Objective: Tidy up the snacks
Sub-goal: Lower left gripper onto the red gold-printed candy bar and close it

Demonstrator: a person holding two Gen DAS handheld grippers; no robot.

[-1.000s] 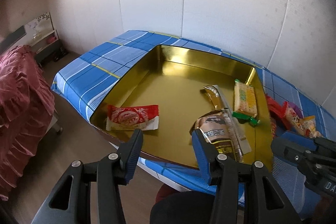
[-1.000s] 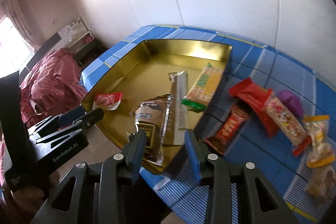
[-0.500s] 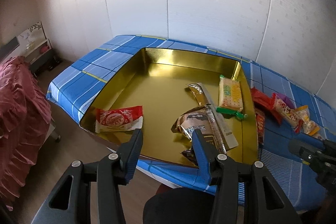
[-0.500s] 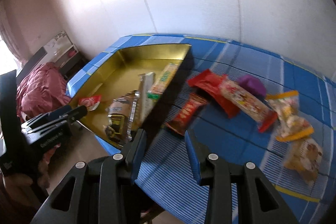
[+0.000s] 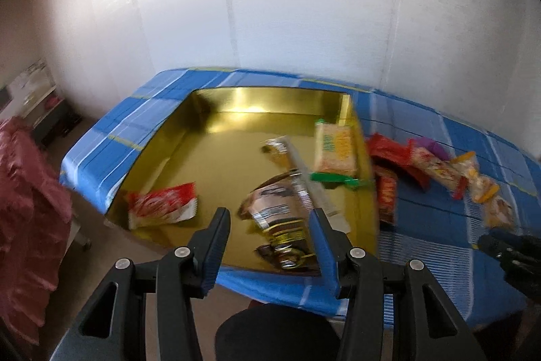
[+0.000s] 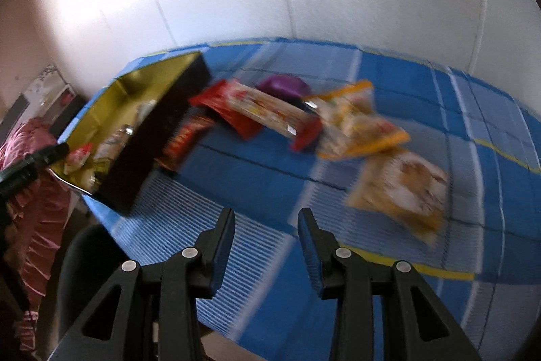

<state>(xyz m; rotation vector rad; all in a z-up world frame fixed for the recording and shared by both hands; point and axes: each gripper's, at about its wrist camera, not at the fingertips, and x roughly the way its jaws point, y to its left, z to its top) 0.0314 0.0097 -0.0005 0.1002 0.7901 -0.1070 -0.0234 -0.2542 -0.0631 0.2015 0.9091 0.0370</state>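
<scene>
Gold tray (image 5: pixel 216 110) on a blue-and-white checked cloth (image 6: pixel 422 80); a red-and-white packet (image 5: pixel 162 205), a purple one (image 6: pixel 282 87).

No legible text: print on snack wrappers (image 5: pixel 280 208) blurred, unreadable in both views.

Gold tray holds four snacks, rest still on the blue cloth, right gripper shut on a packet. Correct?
Not quite: the right gripper holds nothing; the right wrist view shows its jaws apart over bare blue cloth. The gold tray and loose snacks are as you say.
</scene>
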